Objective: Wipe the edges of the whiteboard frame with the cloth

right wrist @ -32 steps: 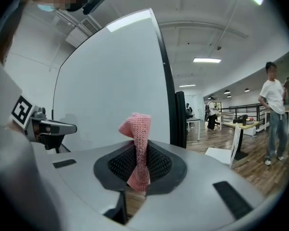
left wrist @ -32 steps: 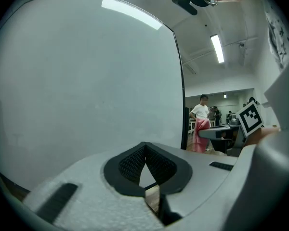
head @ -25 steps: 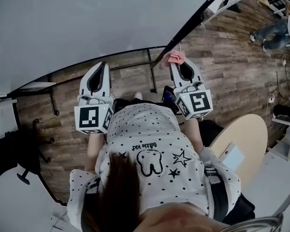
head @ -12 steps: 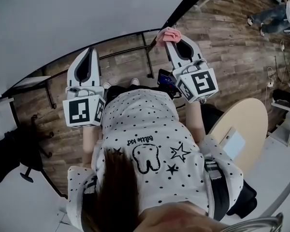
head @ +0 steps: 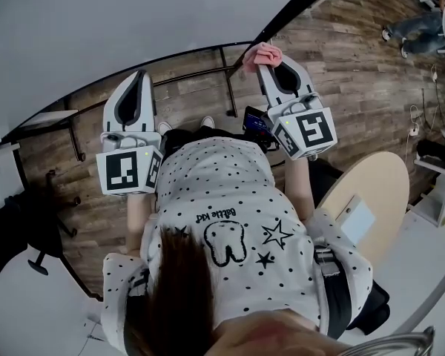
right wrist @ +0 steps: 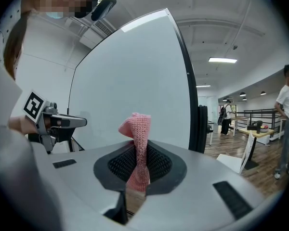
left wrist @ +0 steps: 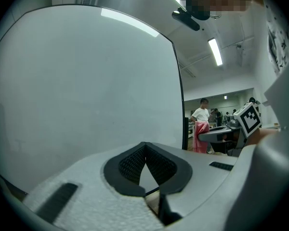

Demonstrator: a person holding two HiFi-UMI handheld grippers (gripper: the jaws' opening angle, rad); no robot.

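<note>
Left gripper (head: 140,80): jaws closed on nothing, facing whiteboard (left wrist: 86,81), well left of corner. Right gripper (head: 265,59): clamped on pink cloth (head: 261,51), tuft poking past tips. Whiteboard frame (head: 285,22) side edge, long axis upright, just right of cloth; right gripper nearer

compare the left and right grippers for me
The right gripper is shut on the pink cloth; the left gripper is shut on nothing. The right gripper sits by the black frame; the left gripper faces the bare whiteboard. Both point at the whiteboard.
</note>
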